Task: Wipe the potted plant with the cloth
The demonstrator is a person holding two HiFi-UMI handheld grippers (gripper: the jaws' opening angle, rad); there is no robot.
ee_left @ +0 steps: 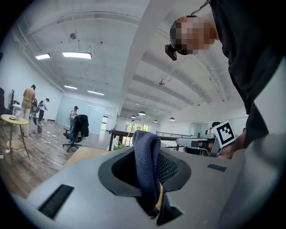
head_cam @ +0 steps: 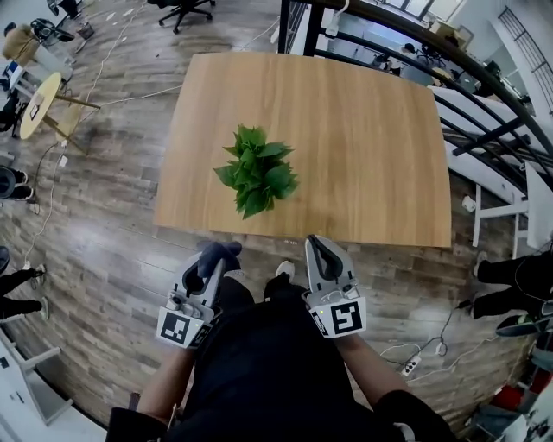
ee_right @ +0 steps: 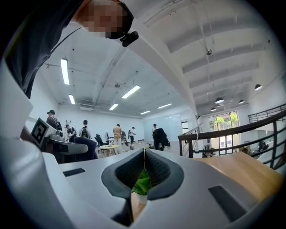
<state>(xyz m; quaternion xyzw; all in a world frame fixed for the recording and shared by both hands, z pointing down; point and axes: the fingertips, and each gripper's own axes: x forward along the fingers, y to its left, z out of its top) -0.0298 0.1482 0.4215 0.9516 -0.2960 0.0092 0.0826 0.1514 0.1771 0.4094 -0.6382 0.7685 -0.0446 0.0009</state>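
A leafy green potted plant (head_cam: 257, 179) stands near the front edge of a wooden table (head_cam: 363, 129). My left gripper (head_cam: 218, 256) is below that edge, off the table, shut on a dark blue cloth (head_cam: 216, 255) that bulges out between its jaws; in the left gripper view the cloth (ee_left: 147, 167) fills the jaw gap. My right gripper (head_cam: 320, 252) is beside it, also short of the table, shut with nothing in it. In the right gripper view the plant (ee_right: 142, 183) in its white pot shows through the slit behind the closed jaws.
Wood-plank floor surrounds the table. A black stair railing (head_cam: 484, 78) runs along the right. A small round side table (head_cam: 39, 104) and cables lie at the left, an office chair (head_cam: 186, 10) beyond the table. Several people stand far off in the room.
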